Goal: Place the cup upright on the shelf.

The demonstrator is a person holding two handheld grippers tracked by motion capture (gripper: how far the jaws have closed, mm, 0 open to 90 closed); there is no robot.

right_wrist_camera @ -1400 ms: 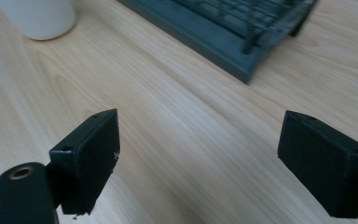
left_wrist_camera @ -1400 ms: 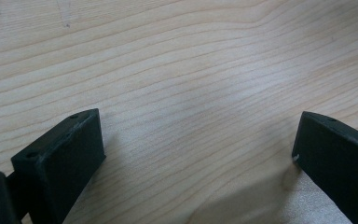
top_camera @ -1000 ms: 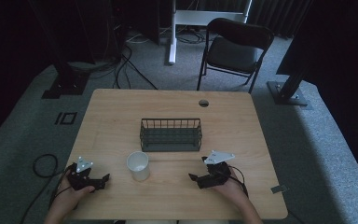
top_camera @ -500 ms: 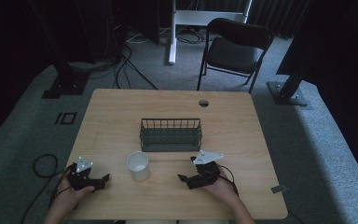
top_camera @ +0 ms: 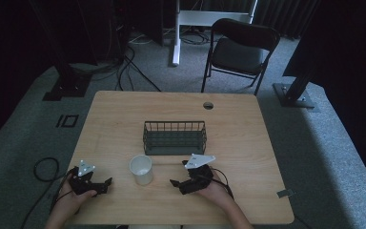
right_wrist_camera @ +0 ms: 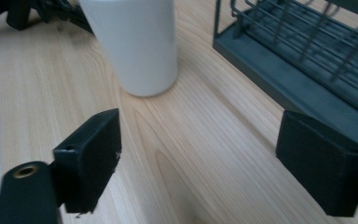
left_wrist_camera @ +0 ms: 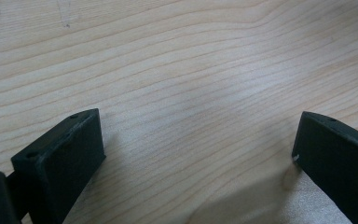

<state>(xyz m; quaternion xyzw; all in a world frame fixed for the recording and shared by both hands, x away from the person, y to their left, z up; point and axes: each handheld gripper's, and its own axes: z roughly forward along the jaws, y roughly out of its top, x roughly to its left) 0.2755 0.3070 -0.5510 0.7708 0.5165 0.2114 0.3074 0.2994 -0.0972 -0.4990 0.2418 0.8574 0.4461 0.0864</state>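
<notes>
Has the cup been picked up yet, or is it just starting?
Just starting. Nothing looks done: the white cup stands upright on the table, in front of the wire basket, and nobody holds it. In hand: the right gripper points at the cup with its jaws wide apart, a gap of bare table between them. The left gripper rests open at the table's edge. Left: reaching, closing on the cup, lifting it.

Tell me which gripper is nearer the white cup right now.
Right. The right gripper sits just right of the white cup, jaws open toward it; the left gripper rests farther off to its left.
</notes>
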